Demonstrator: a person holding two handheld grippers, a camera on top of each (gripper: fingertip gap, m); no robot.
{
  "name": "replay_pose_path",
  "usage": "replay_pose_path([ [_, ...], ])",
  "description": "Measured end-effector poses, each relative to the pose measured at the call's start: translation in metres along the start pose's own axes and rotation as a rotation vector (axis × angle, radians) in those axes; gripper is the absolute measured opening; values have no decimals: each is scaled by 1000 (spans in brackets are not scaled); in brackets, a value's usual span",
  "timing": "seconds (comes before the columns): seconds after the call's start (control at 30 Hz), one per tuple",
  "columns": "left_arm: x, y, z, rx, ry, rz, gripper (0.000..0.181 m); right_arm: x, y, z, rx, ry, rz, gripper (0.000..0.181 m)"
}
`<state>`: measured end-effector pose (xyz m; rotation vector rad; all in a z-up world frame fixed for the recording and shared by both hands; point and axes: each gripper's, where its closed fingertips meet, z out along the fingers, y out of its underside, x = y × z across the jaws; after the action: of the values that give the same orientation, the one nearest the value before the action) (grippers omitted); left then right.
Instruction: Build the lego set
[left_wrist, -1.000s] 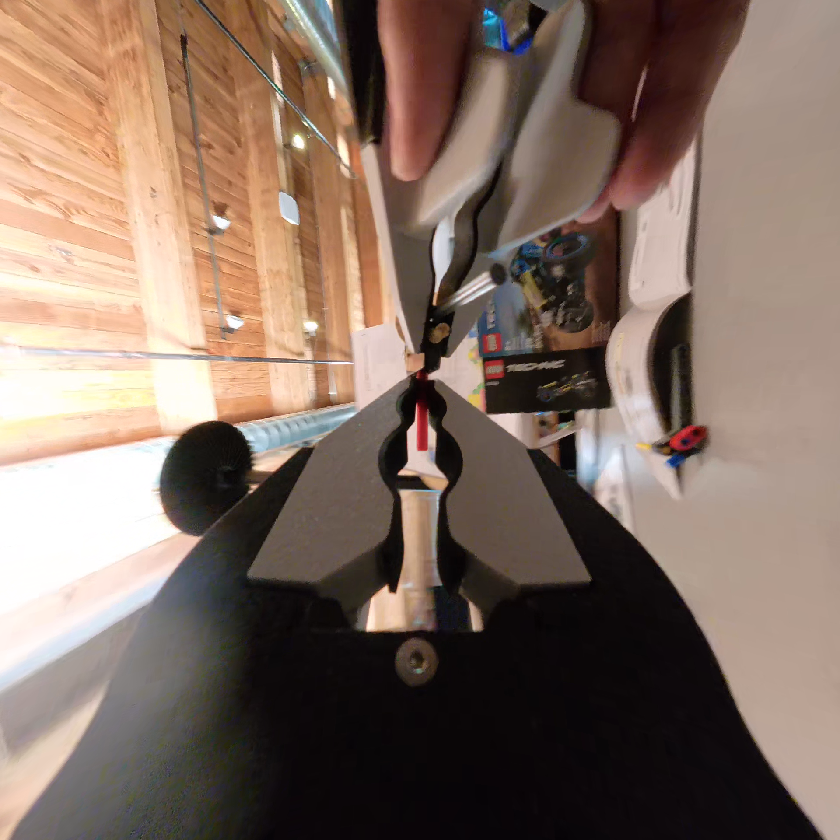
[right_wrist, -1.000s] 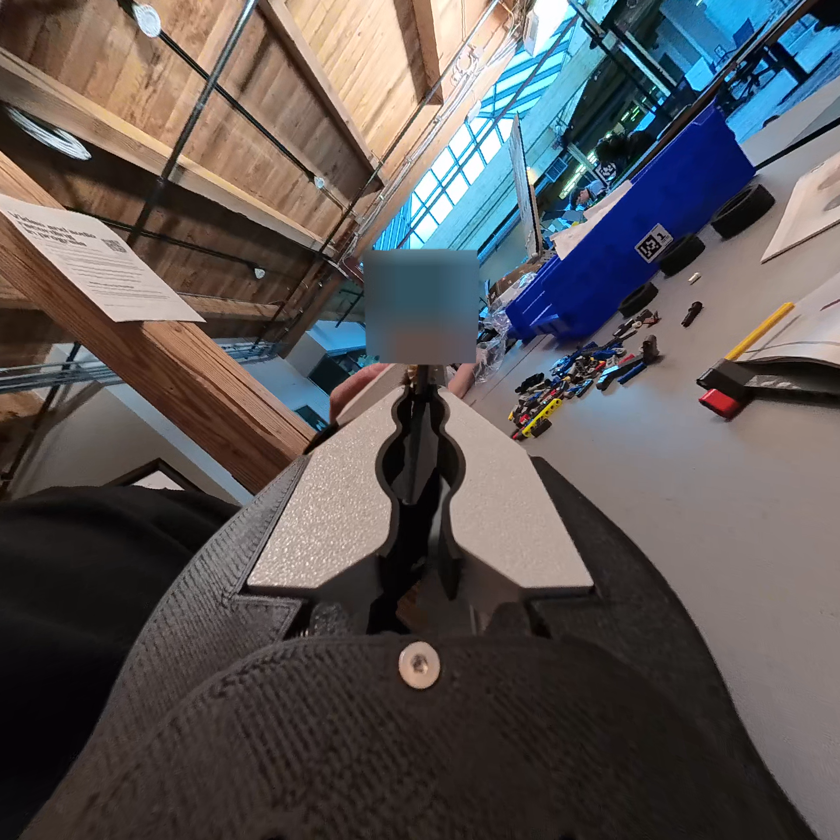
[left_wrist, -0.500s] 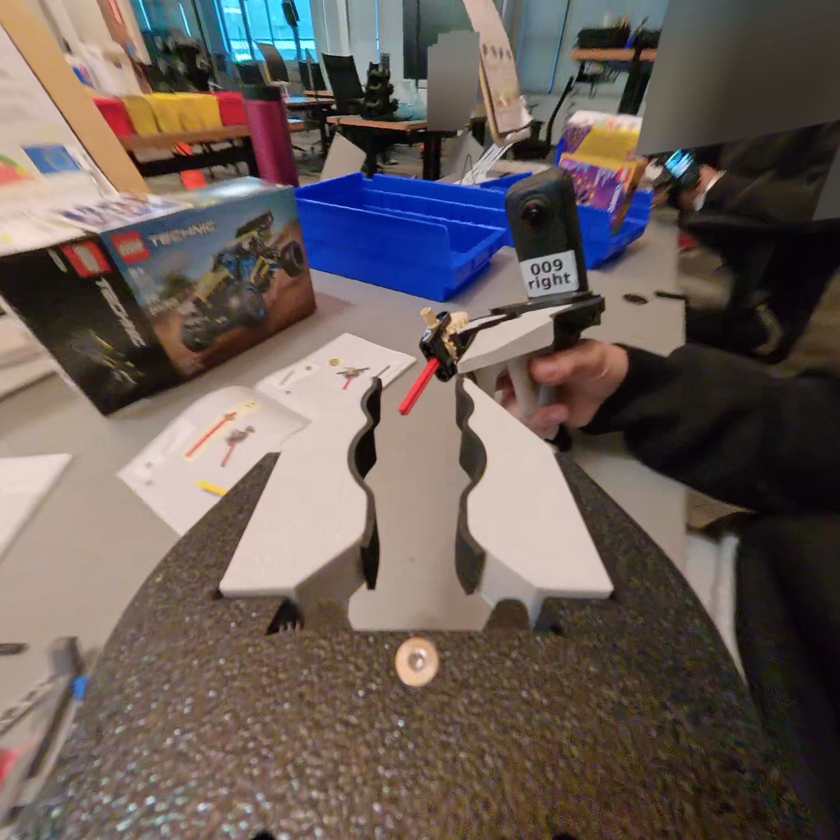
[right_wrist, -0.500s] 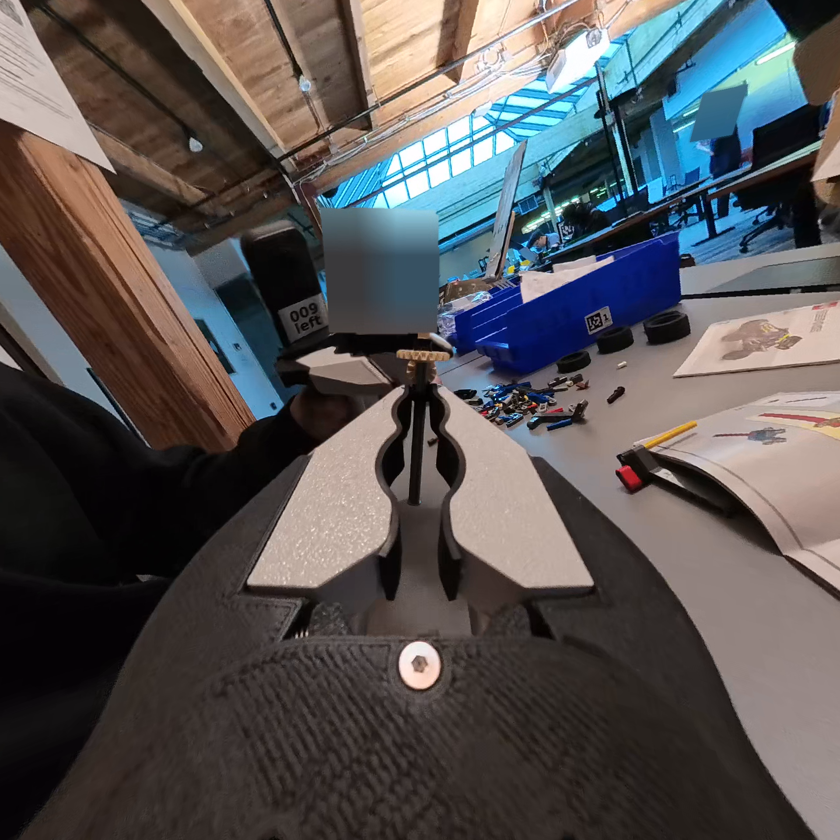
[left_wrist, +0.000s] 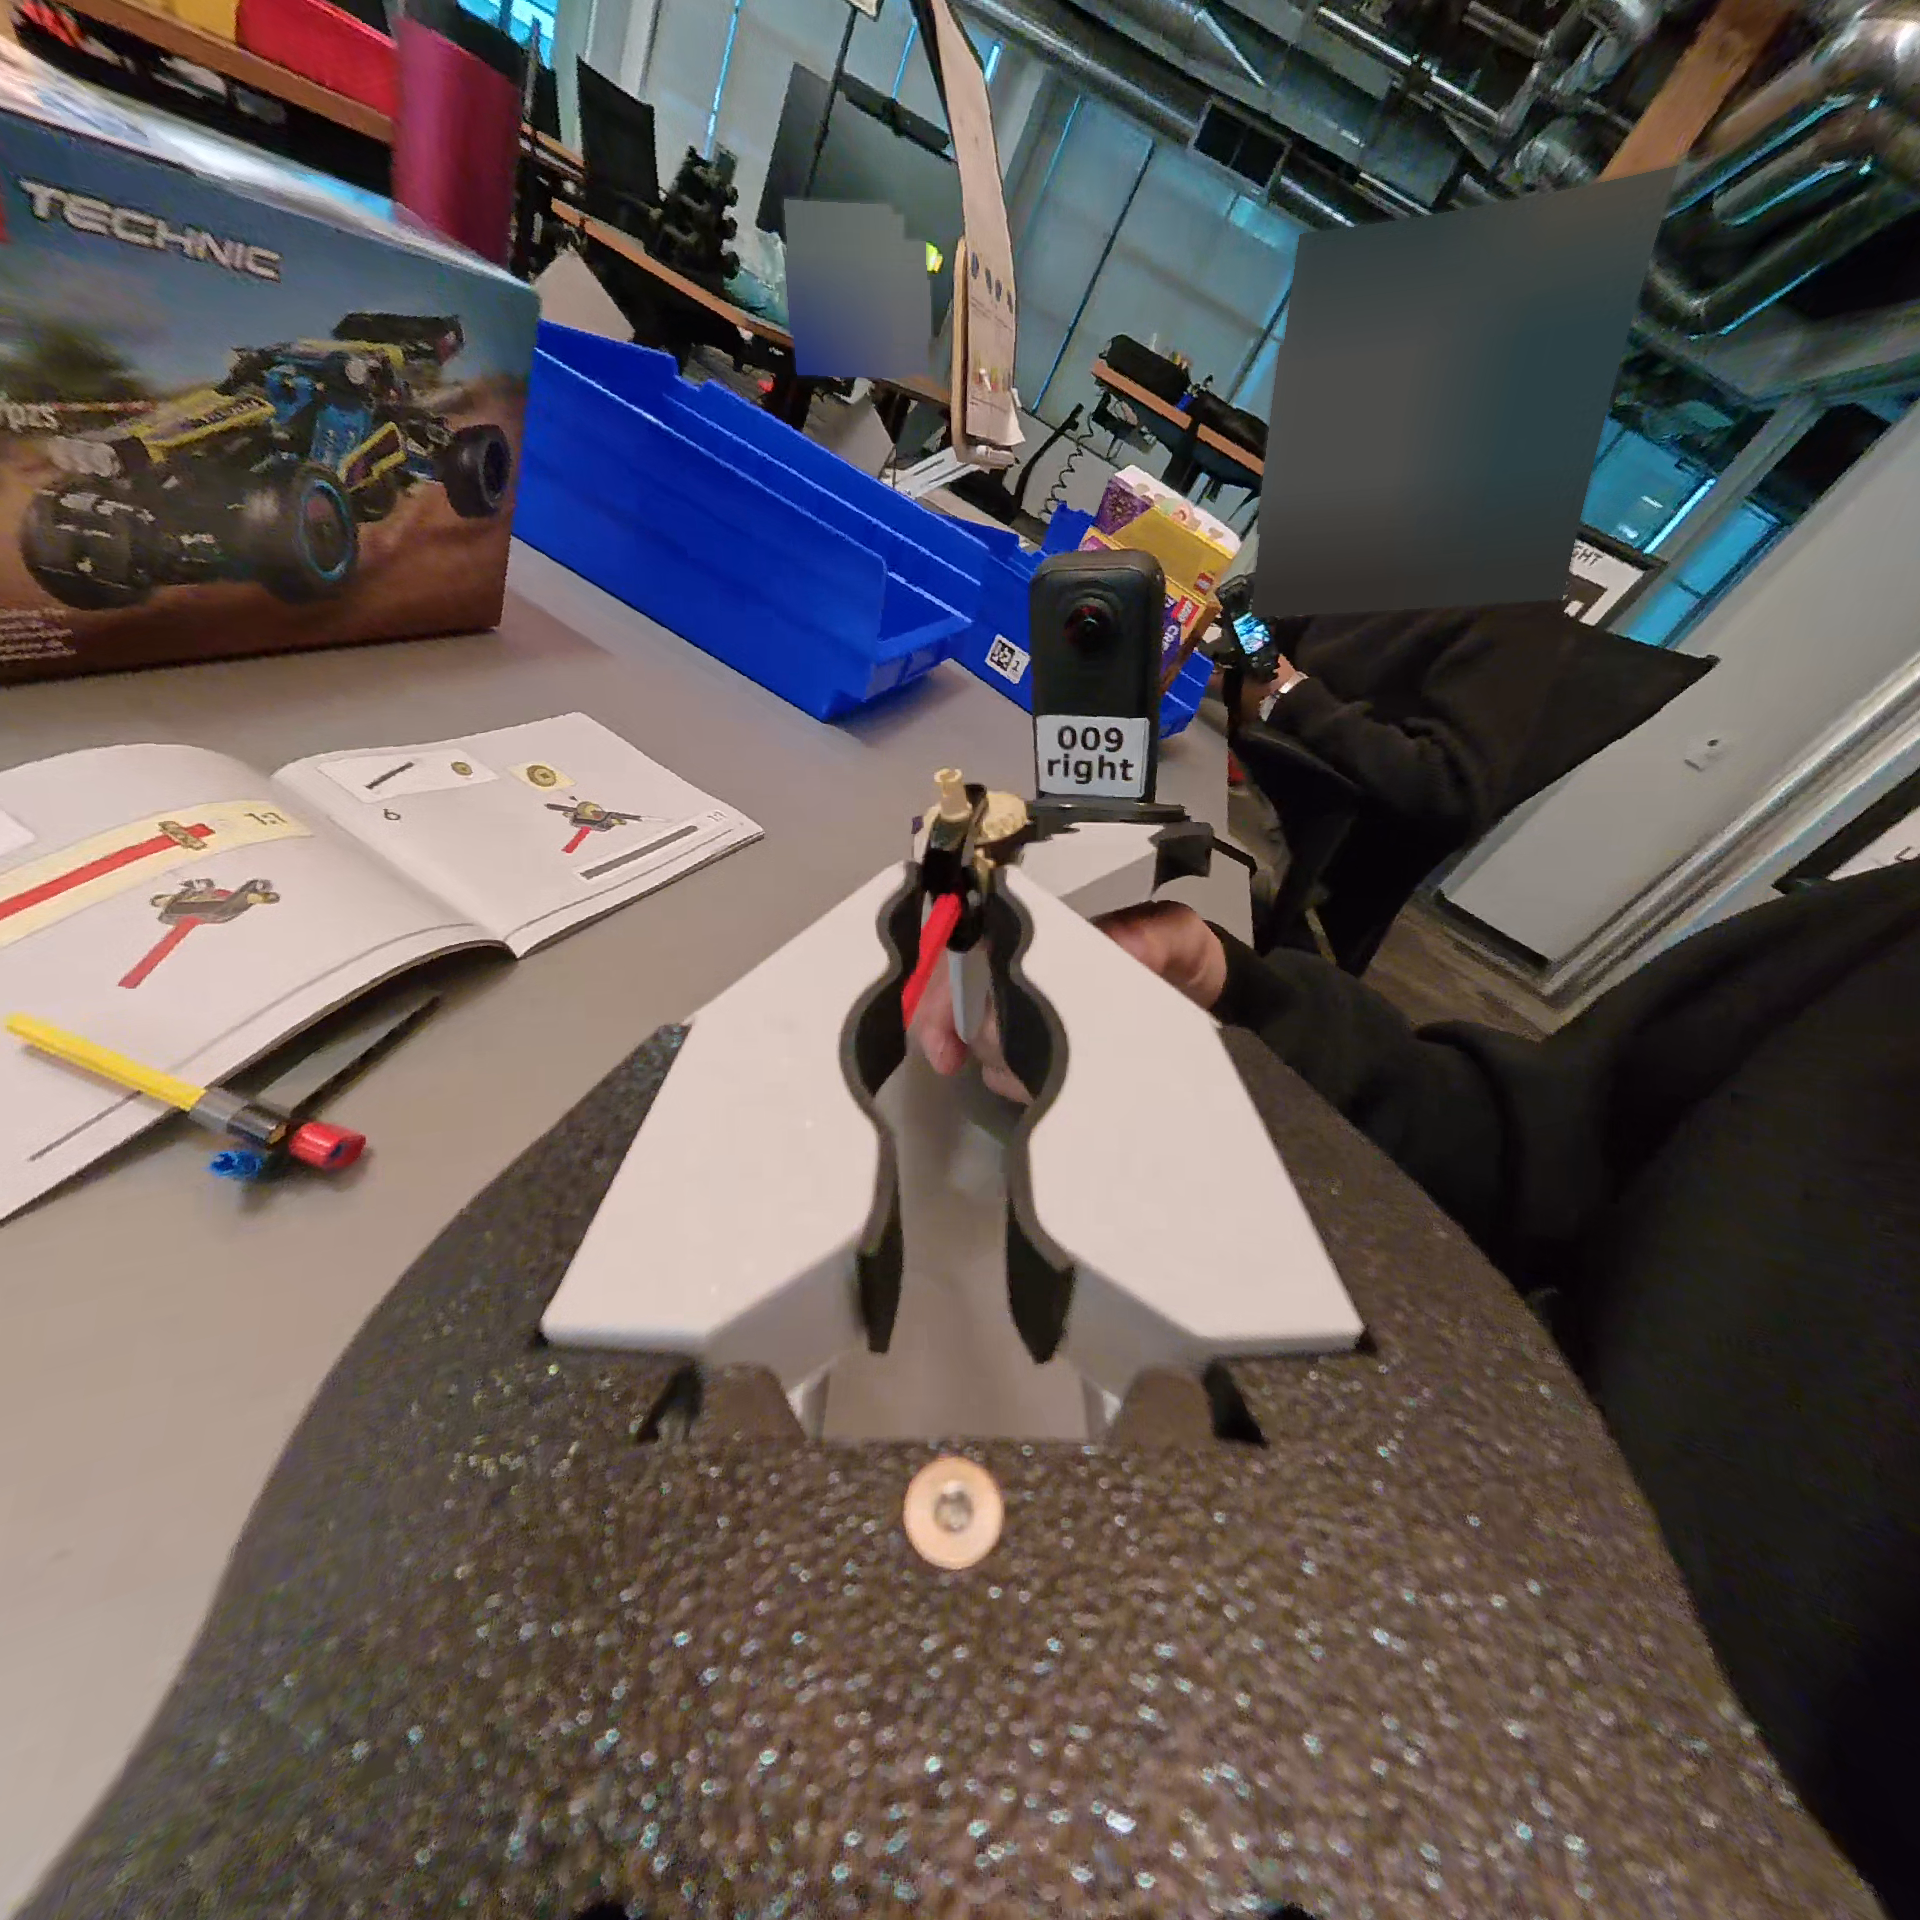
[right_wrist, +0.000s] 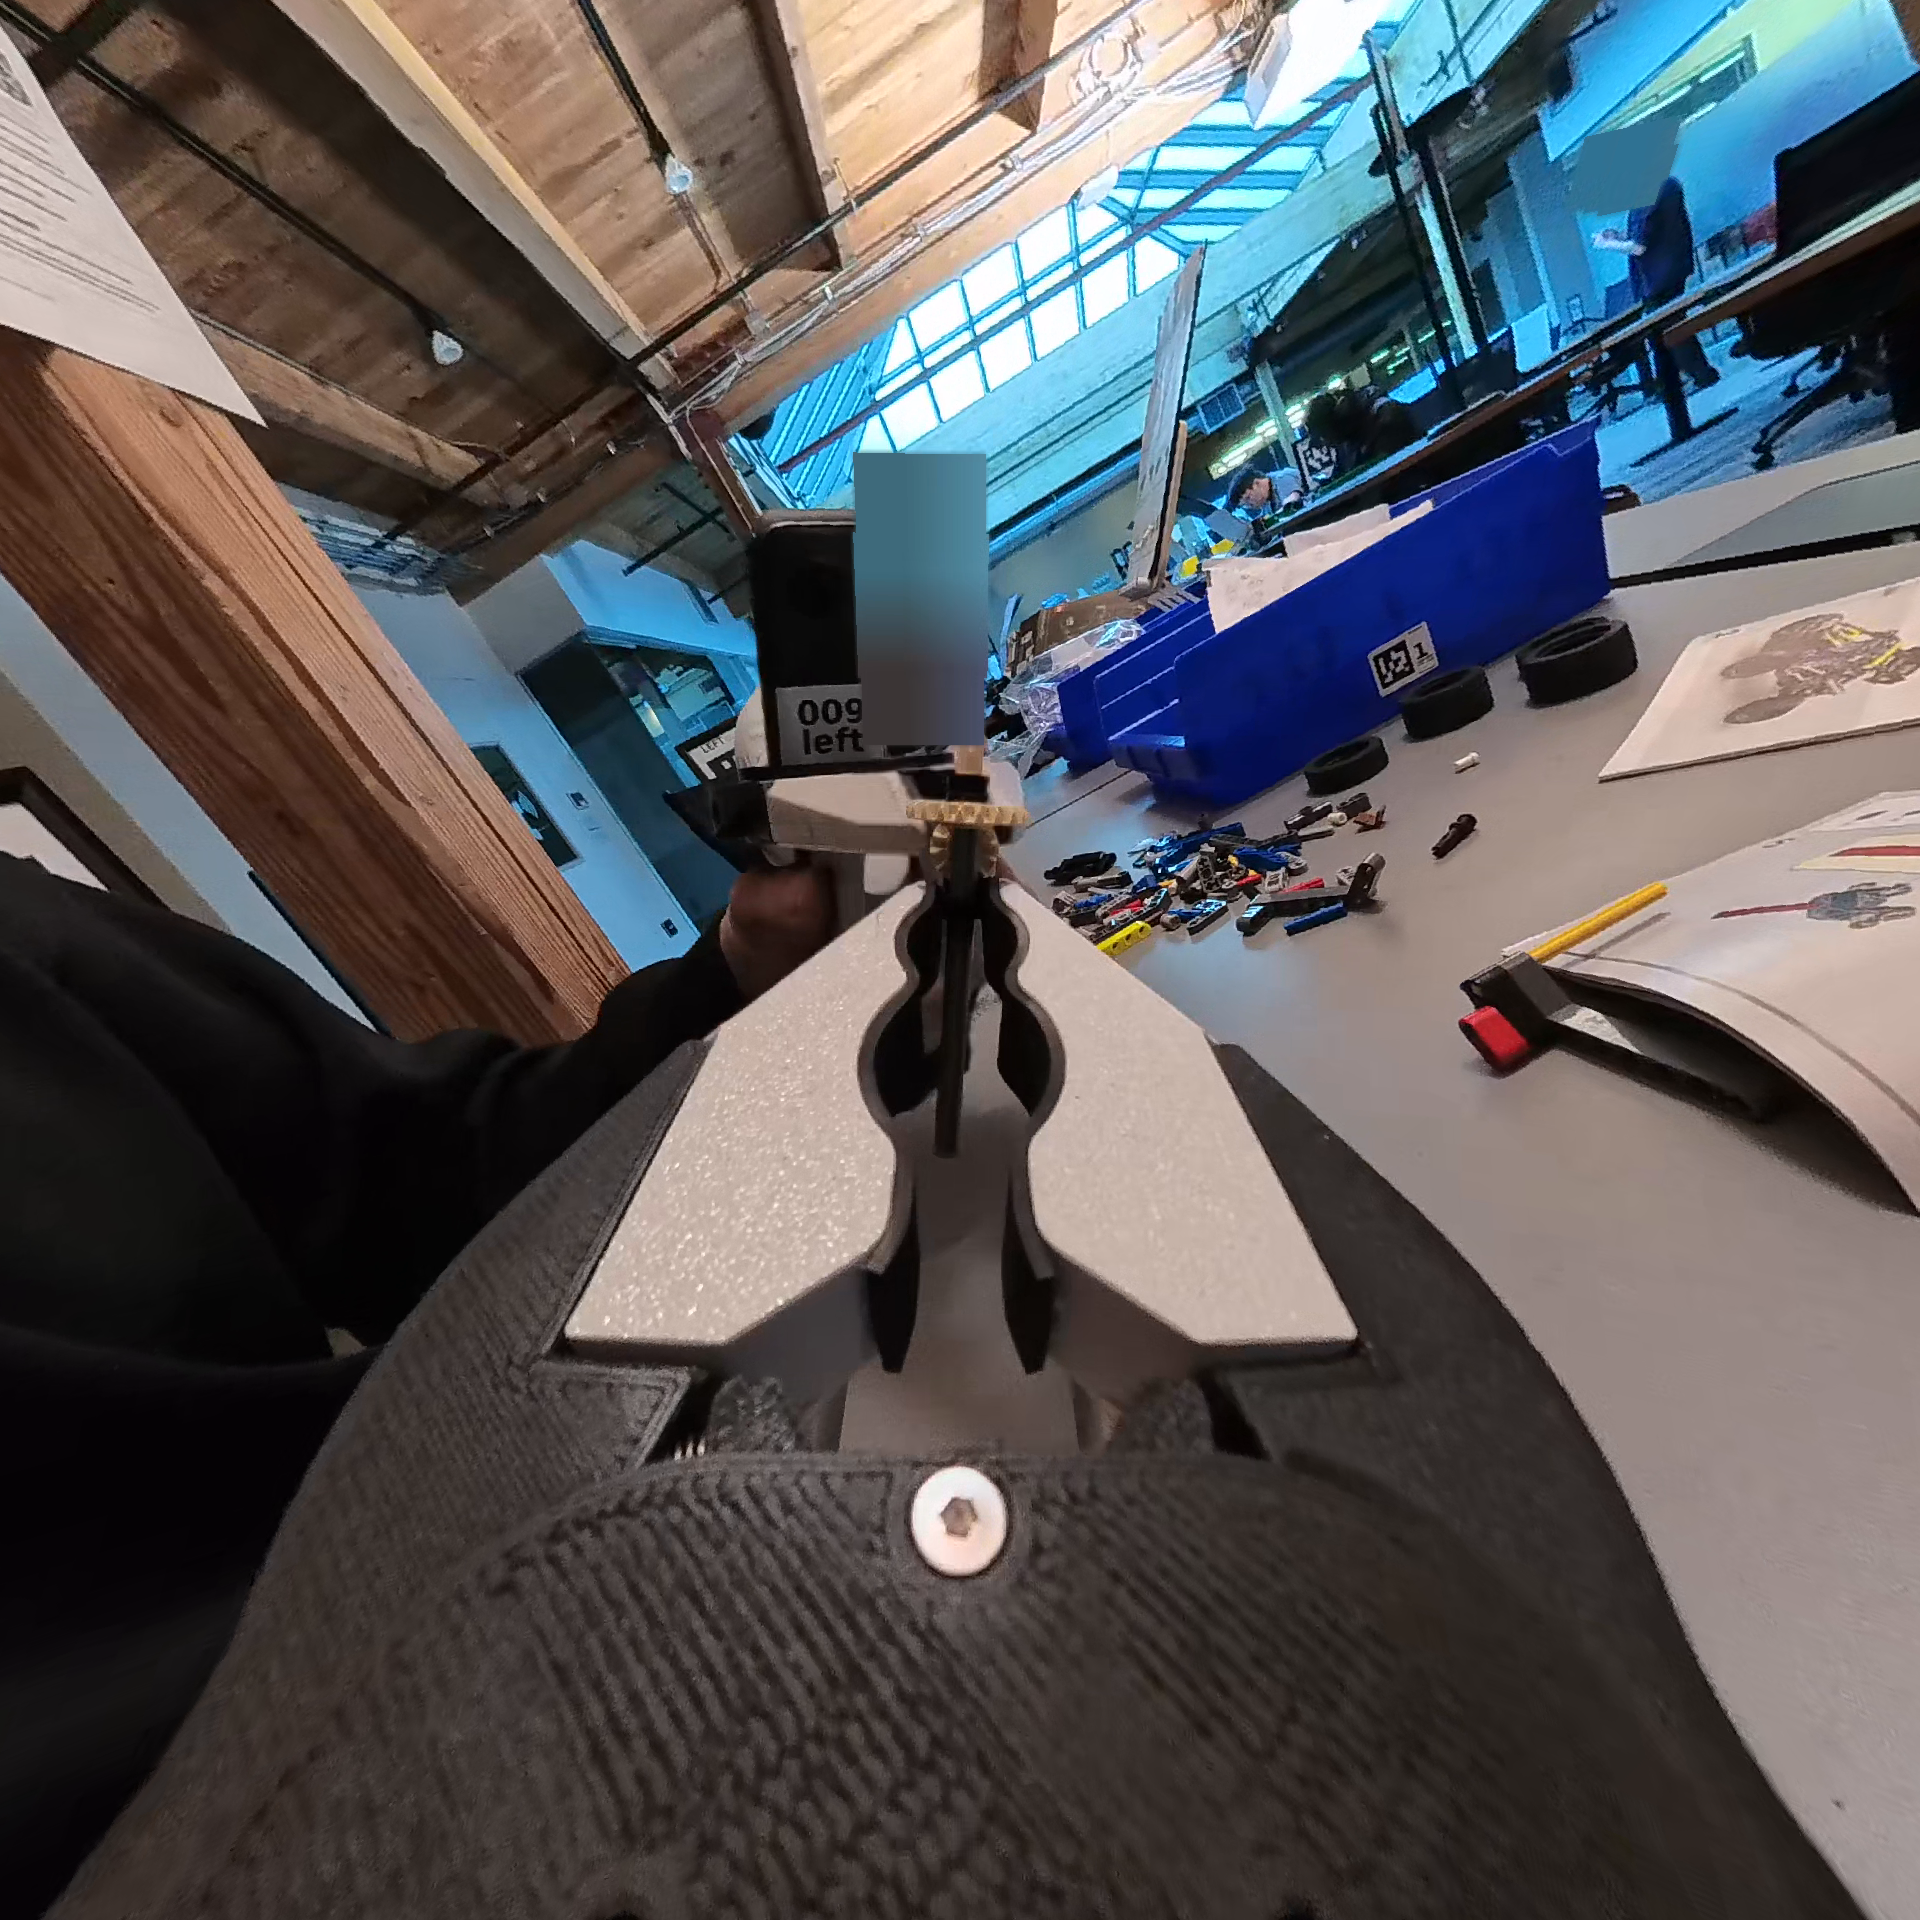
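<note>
A small lego assembly (left_wrist: 961, 831) of a red axle (left_wrist: 928, 961), a black axle (right_wrist: 951, 1029) and tan gears (right_wrist: 966, 816) is held in the air between both grippers. My left gripper (left_wrist: 951, 883) has its fingers closed around the red axle end. My right gripper (right_wrist: 961, 899) is shut on the black axle, with a tan gear just past its tips. Each gripper also shows in the other's view, the right one (left_wrist: 1081, 842) meeting the assembly from the far side and the left one (right_wrist: 831, 816) likewise. A hand holds each.
On the grey table (left_wrist: 260, 1299) lie an open instruction booklet (left_wrist: 364, 862), a yellow-and-red part (left_wrist: 208, 1101), the set's box (left_wrist: 239, 436) and blue bins (left_wrist: 748, 540). Loose parts (right_wrist: 1216, 894) and black tyres (right_wrist: 1455, 696) lie farther off. A wooden post (right_wrist: 260, 727) stands left. The grippers are tip to tip, or close to it.
Half a second ago my left gripper was open and short of the assembly; now it is closed around the red axle. Both views have tipped from the ceiling to level.
</note>
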<state>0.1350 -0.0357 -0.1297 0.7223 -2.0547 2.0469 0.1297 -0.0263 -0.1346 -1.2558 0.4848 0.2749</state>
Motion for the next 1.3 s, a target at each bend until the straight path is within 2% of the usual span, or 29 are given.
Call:
replay_pose_path([
  [0.33,4,2,-1,82,169,-216,7,-1,-4,0,52,-35,71,5],
  [0.6,2,2,0,99,161,-222,5,0,-4,-1,40,-22,47,6],
  [0.7,1,-4,-6,157,179,-215,5,3,-9,-7,31,19,-26,25],
  [0.73,1,-4,-8,162,179,-179,5,4,-12,-11,34,35,-47,25],
  [0.83,8,-5,-11,158,183,-90,5,4,-25,-18,78,49,-59,20],
  [0.97,17,-5,-8,133,186,-1,5,-1,-24,-17,56,35,-80,18],
  [1.3,18,-11,-5,157,198,-128,5,-13,-32,-16,-9,71,-134,14],
])
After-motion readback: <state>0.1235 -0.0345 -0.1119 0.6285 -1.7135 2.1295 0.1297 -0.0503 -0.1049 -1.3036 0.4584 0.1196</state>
